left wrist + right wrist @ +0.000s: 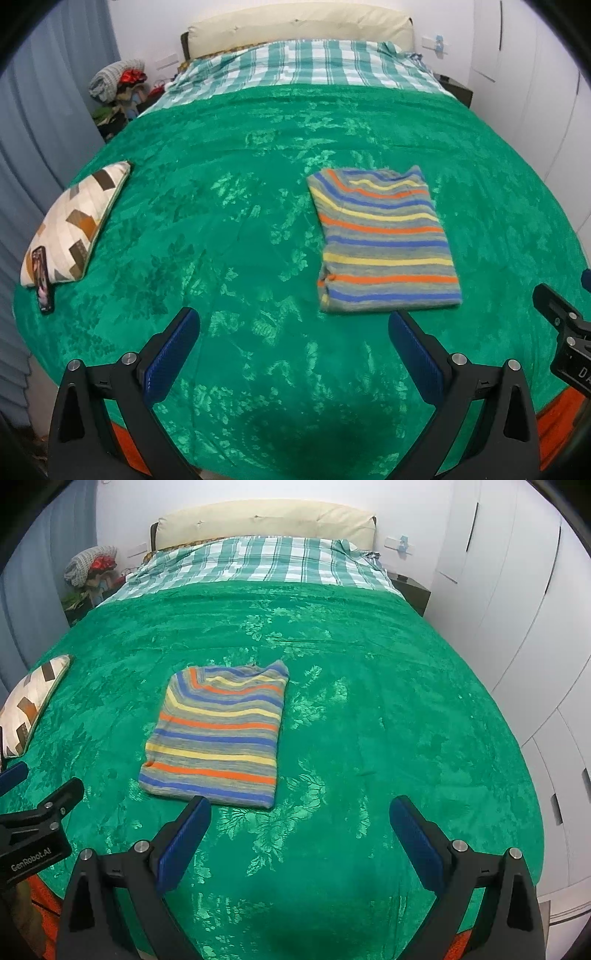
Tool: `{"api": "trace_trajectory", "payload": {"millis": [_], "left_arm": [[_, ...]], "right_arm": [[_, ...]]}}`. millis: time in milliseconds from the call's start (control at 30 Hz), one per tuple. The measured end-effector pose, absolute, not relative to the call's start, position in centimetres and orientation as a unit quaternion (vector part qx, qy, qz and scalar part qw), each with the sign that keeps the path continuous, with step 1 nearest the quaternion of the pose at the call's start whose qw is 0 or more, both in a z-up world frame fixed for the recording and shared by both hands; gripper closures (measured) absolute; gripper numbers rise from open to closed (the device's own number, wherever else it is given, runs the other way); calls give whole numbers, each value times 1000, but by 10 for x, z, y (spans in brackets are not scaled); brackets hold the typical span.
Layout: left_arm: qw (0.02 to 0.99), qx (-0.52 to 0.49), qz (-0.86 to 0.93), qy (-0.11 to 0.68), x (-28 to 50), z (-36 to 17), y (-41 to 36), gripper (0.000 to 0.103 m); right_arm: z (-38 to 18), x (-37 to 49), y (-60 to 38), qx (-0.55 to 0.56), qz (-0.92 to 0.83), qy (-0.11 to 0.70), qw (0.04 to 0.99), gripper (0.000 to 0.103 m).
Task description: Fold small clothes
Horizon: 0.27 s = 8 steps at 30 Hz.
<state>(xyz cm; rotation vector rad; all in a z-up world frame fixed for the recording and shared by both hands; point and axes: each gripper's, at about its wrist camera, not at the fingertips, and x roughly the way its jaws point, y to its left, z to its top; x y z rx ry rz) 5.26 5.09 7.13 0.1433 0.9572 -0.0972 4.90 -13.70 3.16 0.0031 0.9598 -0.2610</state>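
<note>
Striped knit garment (386, 240) folded rectangular on plush green blanket (240, 221), both hand-held grippers (293, 325) (300, 814) spread

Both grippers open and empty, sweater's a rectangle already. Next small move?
Probably withdraw: the striped knitted sweater lies folded in a neat rectangle on the green floral bedspread, and both left gripper and right gripper have jaws open, holding nothing.
</note>
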Motion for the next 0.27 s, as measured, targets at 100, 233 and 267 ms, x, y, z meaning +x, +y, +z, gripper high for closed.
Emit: {"api": "trace_trajectory", "payload": {"millis": [100, 233, 267], "left_arm": [[891, 77, -46, 446, 49, 75, 48, 1], [893, 69, -56, 441, 49, 77, 48, 1], [895, 73, -53, 436, 50, 78, 47, 1]], "right_arm": [[32, 49, -139, 3, -128, 457, 880, 6], [34, 50, -144, 8, -130, 455, 881, 6], [34, 50, -145, 9, -131, 454, 881, 6]]}}
